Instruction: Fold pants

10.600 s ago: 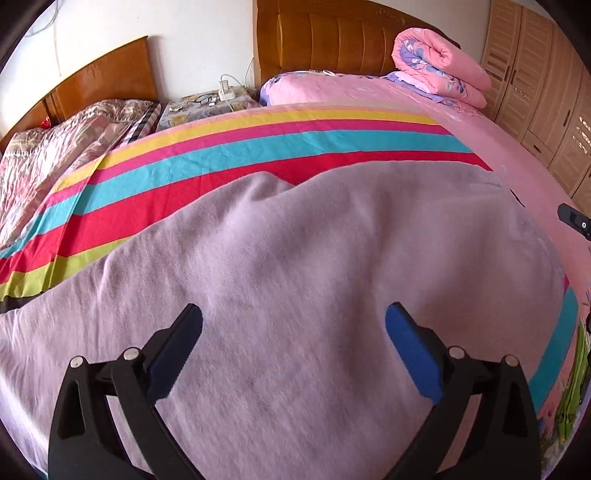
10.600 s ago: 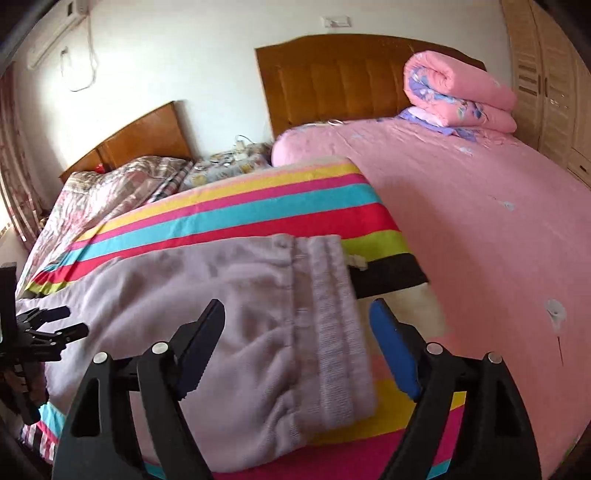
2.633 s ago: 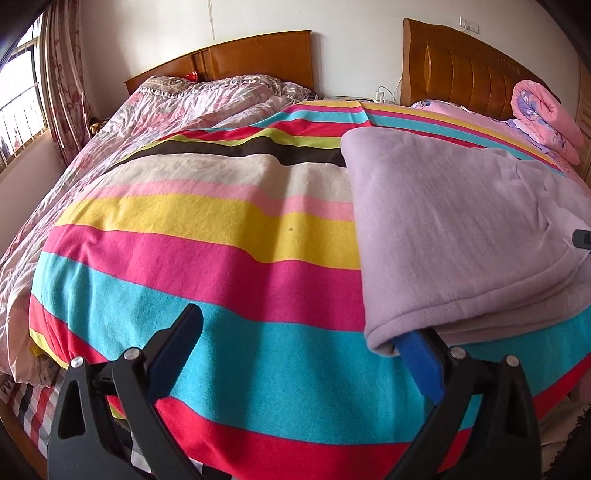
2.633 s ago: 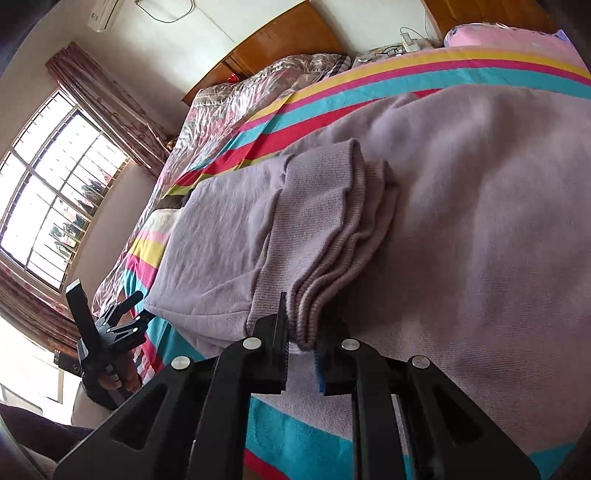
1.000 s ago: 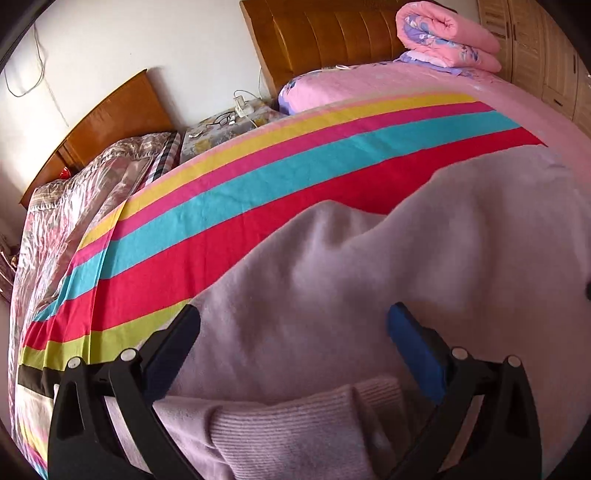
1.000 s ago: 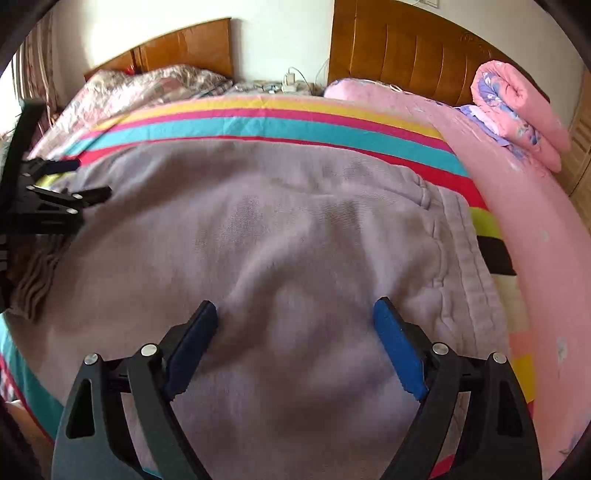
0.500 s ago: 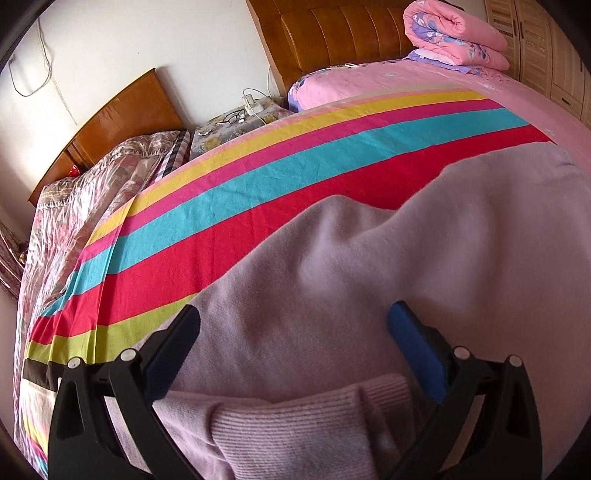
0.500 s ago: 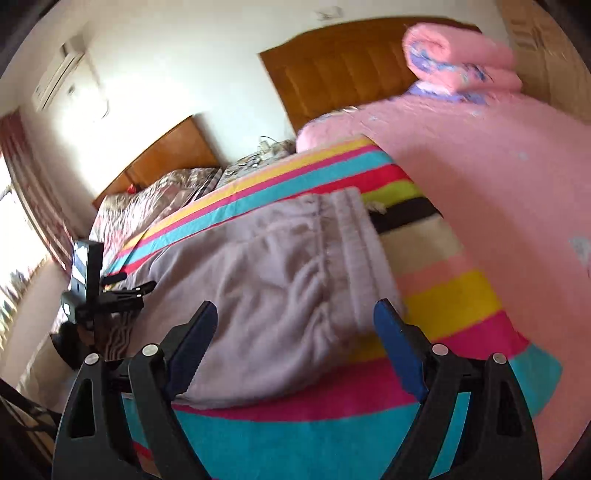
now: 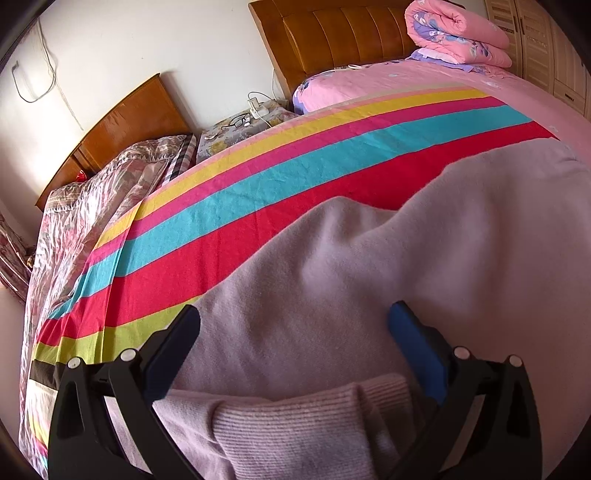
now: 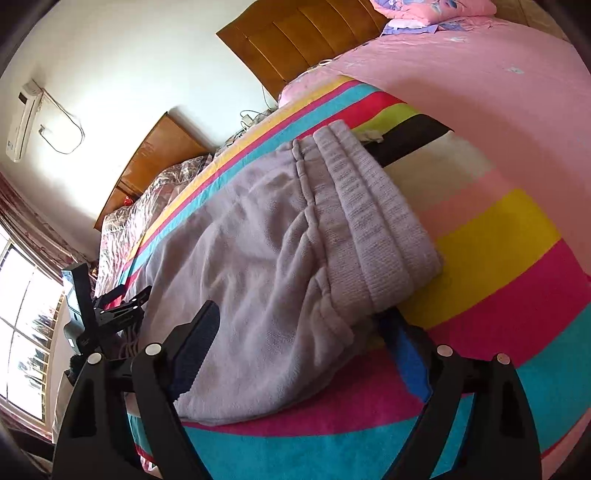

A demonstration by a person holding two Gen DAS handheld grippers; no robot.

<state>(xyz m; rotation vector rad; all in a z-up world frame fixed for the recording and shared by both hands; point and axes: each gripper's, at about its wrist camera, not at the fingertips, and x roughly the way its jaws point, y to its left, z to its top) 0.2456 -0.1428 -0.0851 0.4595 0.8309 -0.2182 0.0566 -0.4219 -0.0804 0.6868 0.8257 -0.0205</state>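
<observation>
The lilac fleece pants (image 9: 369,280) lie folded on the striped blanket (image 9: 258,199). In the left wrist view the ribbed cuffs (image 9: 295,424) lie on top of the fabric, just below my open left gripper (image 9: 295,343). In the right wrist view the pants (image 10: 258,258) show their ribbed waistband (image 10: 373,218) at the right end. My open right gripper (image 10: 303,350) straddles the near corner by the waistband, its right finger (image 10: 406,362) partly under the fabric. The left gripper (image 10: 110,306) shows at the pants' far left end.
The striped blanket (image 10: 498,240) covers a pink bed (image 10: 480,74). A rolled pink quilt (image 9: 454,29) sits by the wooden headboard (image 9: 332,37). A second bed with a floral cover (image 9: 92,206) lies to the left. A window (image 10: 22,332) is at the far left.
My right gripper has swung lower and closer to the waistband corner of the pants, staying open. My left gripper has held still above the cuffs.
</observation>
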